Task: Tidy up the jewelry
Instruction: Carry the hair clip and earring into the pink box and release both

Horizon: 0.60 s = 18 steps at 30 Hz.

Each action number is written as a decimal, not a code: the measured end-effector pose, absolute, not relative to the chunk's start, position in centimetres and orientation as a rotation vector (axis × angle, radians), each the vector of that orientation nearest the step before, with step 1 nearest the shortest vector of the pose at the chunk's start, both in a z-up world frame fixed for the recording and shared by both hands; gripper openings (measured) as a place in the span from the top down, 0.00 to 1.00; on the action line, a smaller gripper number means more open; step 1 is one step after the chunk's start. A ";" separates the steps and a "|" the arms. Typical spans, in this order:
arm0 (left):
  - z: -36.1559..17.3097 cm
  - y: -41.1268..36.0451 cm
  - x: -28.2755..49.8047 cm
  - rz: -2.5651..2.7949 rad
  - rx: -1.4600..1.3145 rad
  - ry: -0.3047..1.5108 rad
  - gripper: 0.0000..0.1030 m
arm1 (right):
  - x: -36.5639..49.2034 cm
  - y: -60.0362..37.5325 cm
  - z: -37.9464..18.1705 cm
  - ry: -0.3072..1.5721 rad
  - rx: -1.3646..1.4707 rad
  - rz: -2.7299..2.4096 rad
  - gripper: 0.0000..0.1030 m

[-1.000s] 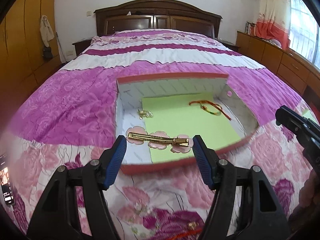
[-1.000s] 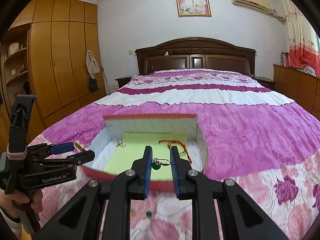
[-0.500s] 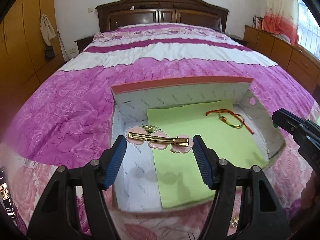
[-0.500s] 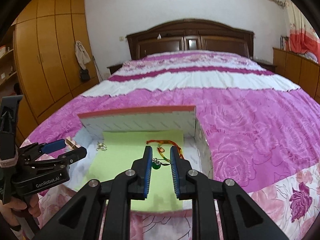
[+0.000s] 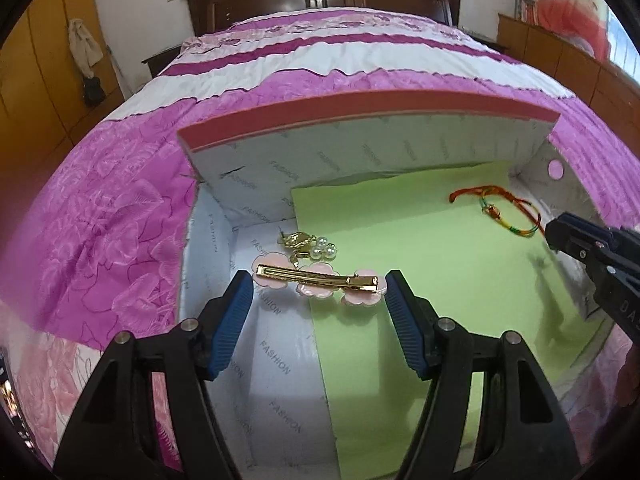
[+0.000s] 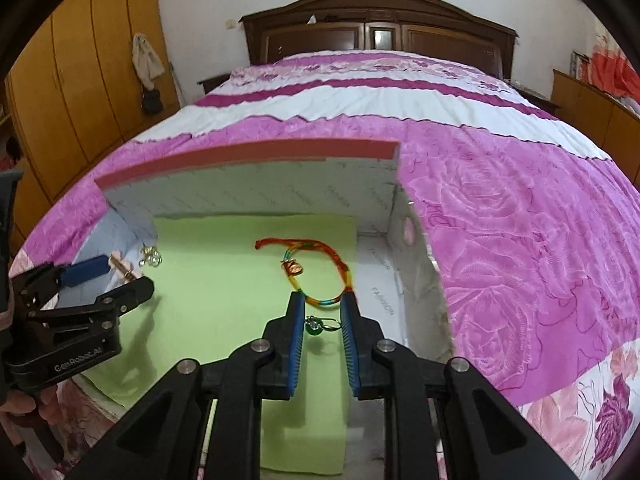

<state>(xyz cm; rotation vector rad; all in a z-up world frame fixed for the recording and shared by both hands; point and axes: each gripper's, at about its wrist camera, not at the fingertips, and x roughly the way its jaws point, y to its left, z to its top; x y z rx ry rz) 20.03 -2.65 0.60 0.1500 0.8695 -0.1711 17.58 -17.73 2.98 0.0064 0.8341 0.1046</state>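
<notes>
My left gripper (image 5: 319,285) is shut on a gold hair clip with pink flowers (image 5: 320,282), held end to end over the left inside of the red-rimmed box (image 5: 360,106). My right gripper (image 6: 321,316) is shut on a green-stone earring (image 6: 316,325) over the green paper lining (image 6: 224,280). A red and multicoloured cord bracelet (image 6: 316,268) lies on the lining just ahead of it, also in the left wrist view (image 5: 500,210). A gold and pearl piece (image 5: 310,242) lies in the box beyond the clip. The left gripper shows in the right wrist view (image 6: 120,278), and the right gripper shows in the left wrist view (image 5: 560,232).
The box rests on a pink and white floral bedspread (image 6: 520,220). Its white inner walls (image 5: 380,152) stand around both grippers. A dark wooden headboard (image 6: 376,32) is at the far end, wardrobes (image 6: 72,80) on the left.
Both grippers have moved forward and down into the box, each still holding its piece. The box and its contents look larger and closer.
</notes>
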 end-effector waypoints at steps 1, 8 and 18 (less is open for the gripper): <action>0.5 -2.8 20.0 -0.169 0.166 0.872 0.41 | 17.7 -17.6 2.9 0.839 -0.003 0.102 0.80; 0.4 -3.0 20.3 -0.176 0.185 0.897 0.41 | 18.5 -17.1 1.8 0.887 -0.045 0.072 0.80; 0.6 -3.0 20.5 -0.188 0.171 0.917 0.41 | 17.7 -17.5 2.8 0.857 0.028 0.117 0.73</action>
